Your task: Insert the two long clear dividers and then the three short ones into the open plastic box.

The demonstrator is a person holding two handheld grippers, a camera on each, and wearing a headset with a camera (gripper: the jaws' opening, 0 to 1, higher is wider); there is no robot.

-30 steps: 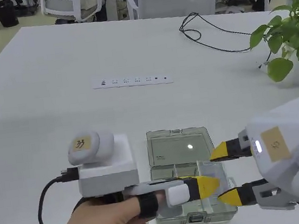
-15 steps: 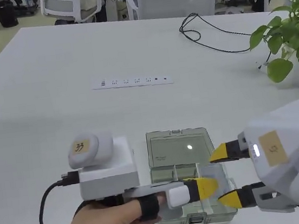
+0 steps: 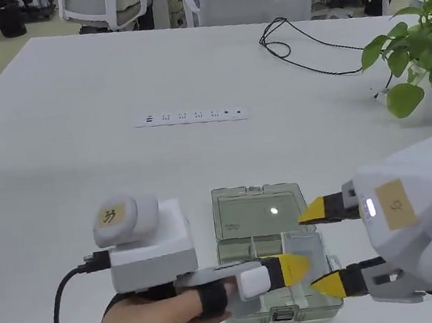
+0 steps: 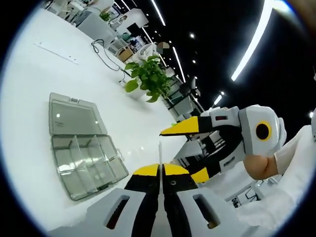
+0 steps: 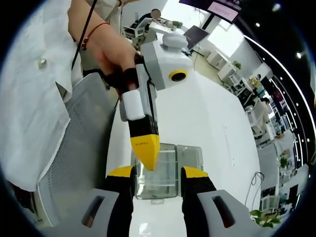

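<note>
Between the jaws of your left gripper [image 4: 159, 173] a thin clear divider [image 4: 159, 150] was clenched edge-on, standing up out of the closed yellow tips. Over the last second you had eased that gripper a little back toward yourself and to the left. In the head view the pale sheet now hung over the right-hand cells of the base. Whether it touched the base I could not tell.

Your right gripper [image 3: 321, 248] had hardly shifted. Its jaws were released, spread wide and empty, and they flanked the divider's free end just beside the box's right wall.

I judged that small pull-back to be you lining the piece up with its slot, not seating it, so this divider was not yet in. Your right jaws looked placed to steady or guide it.

The open plastic box [image 3: 255, 210] lay at the near edge of the worktop, its lid flat on the far side. In the left gripper view its base already showed walled cells, so some dividers seemed to be in place, though I could not count them.

Beyond the box, a power strip [image 3: 191, 117] lay near the middle of the worktop, and a potted plant [image 3: 421, 49] stood at the right edge.
</note>
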